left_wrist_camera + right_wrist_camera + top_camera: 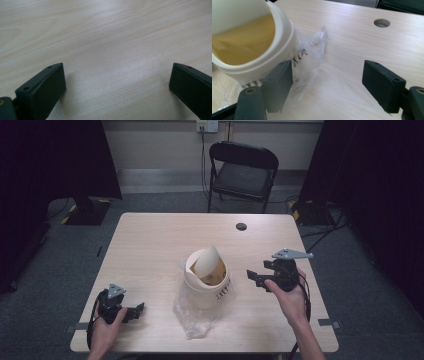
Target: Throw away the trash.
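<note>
A cream-coloured small bin (207, 279) with a tilted swing lid (206, 259) stands at the table's middle, inside a crumpled clear plastic bag (196, 317). In the right gripper view the bin (257, 50) and the bag (312, 52) lie just beyond the left jaw. My right gripper (256, 277) is held just right of the bin, open, with nothing between its jaws (328, 85). My left gripper (137, 310) rests low near the table's front left, open over bare wood (117, 80), well apart from the bin.
The light wooden table (150, 245) has a round cable hole (241, 226) near its far edge, also in the right gripper view as a cable hole (381, 23). A black folding chair (242, 172) stands behind the table. Dark curtains flank both sides.
</note>
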